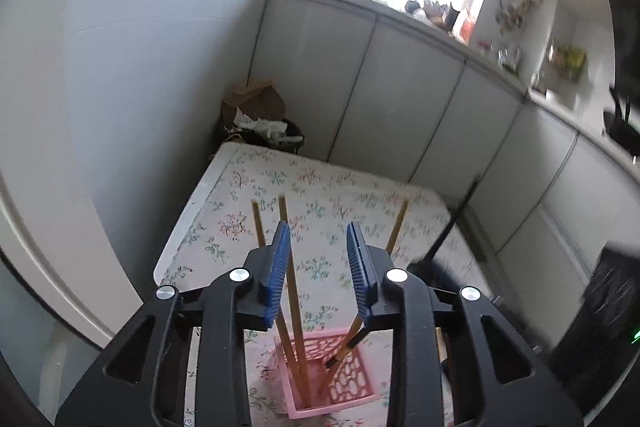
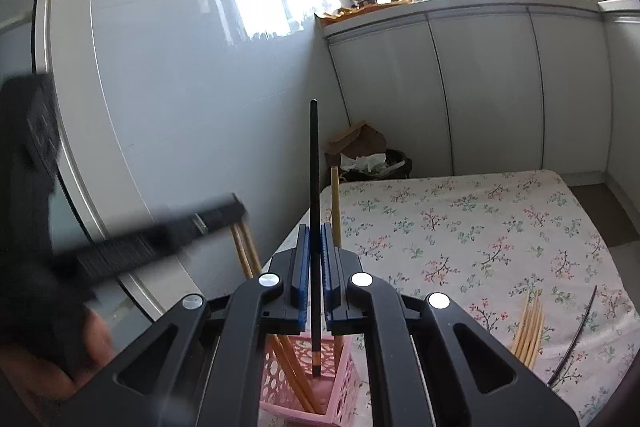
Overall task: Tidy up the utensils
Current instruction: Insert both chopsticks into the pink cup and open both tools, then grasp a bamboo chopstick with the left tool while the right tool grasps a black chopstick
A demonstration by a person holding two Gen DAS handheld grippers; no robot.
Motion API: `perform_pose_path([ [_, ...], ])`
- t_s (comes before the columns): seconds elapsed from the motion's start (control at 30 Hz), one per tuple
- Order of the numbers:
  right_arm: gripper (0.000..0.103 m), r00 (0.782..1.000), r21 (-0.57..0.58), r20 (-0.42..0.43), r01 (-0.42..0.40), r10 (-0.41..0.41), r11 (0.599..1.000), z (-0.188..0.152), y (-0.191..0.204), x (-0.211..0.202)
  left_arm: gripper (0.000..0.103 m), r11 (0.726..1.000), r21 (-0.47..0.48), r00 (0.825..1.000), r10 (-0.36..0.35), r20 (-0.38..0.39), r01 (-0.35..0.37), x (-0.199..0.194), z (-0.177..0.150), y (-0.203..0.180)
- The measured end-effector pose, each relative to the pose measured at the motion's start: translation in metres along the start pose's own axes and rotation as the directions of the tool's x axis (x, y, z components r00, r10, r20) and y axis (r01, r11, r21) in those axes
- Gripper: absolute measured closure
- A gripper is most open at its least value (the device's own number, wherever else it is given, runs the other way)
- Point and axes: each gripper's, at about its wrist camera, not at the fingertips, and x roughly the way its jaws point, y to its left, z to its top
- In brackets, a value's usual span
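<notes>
A pink lattice basket [image 1: 340,387] stands on the floral tablecloth [image 1: 240,187] right under my left gripper [image 1: 318,231]. Three bamboo chopsticks [image 1: 294,291] lean upright in it. The left gripper's blue pads are apart; one bamboo stick rises between them, close to the left pad but not pinched. My right gripper [image 2: 315,229] is shut on a black chopstick [image 2: 314,155], held upright. Its orange-banded lower end hangs just inside the basket [image 2: 280,375]. The left gripper [image 2: 236,213] shows as a dark blur beside the sticks.
A loose bundle of bamboo chopsticks [image 2: 528,331] and a black chopstick [image 2: 576,339] lie on the cloth to the right. Behind the table's far edge sit a bin stuffed with paper [image 1: 260,127], white cabinets [image 1: 400,99] and a white wall to the left.
</notes>
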Motion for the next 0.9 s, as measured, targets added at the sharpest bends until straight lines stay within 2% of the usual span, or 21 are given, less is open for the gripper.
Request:
perform_pose_path([
  [0.13, 0.097, 0.999, -0.026, -0.034, 0.006, -0.007, 1.0, -0.001, 0.003, 0.003, 0.072, 1.0, -0.006, 0.999, -0.013, 0.034, 0.013, -0.017, 0.01, -0.001],
  [0.27, 0.097, 0.993, -0.043, -0.115, -0.002, -0.002, 0.999, -0.003, 0.005, 0.013, 0.064, 1.0, -0.011, 1.0, -0.004, 0.029, 0.004, -0.026, 0.015, -0.006],
  [0.33, 0.082, 0.987, -0.034, -0.158, 0.003, -0.009, 0.999, -0.002, 0.003, 0.016, 0.059, 1.0, -0.027, 1.0, 0.014, 0.01, -0.014, -0.027, 0.017, -0.007],
  [0.37, 0.068, 0.987, -0.019, -0.159, -0.003, 0.0, 1.0, 0.0, 0.001, 0.013, 0.059, 0.999, -0.036, 1.0, 0.024, 0.003, -0.024, -0.027, 0.018, -0.007],
  [0.47, 0.067, 0.989, -0.002, -0.145, -0.02, 0.02, 1.0, 0.009, -0.004, 0.002, 0.059, 0.995, -0.098, 1.0, 0.007, 0.001, -0.006, -0.033, 0.022, -0.002],
  [0.57, 0.067, 0.992, -0.013, -0.127, 0.003, -0.005, 1.0, 0.024, -0.01, -0.014, 0.059, 0.991, -0.133, 1.0, -0.017, 0.02, 0.019, -0.041, 0.027, -0.002],
  [0.73, 0.064, 0.988, 0.037, -0.143, 0.068, -0.062, 0.997, 0.052, -0.043, -0.045, 0.059, 0.997, -0.065, 0.999, -0.05, 0.018, 0.051, -0.048, 0.026, -0.026],
  [0.9, 0.064, 0.969, 0.17, -0.201, 0.178, -0.143, 0.969, 0.08, -0.11, -0.081, 0.059, 0.995, 0.045, 0.996, -0.084, -0.028, 0.085, -0.046, 0.016, -0.07],
])
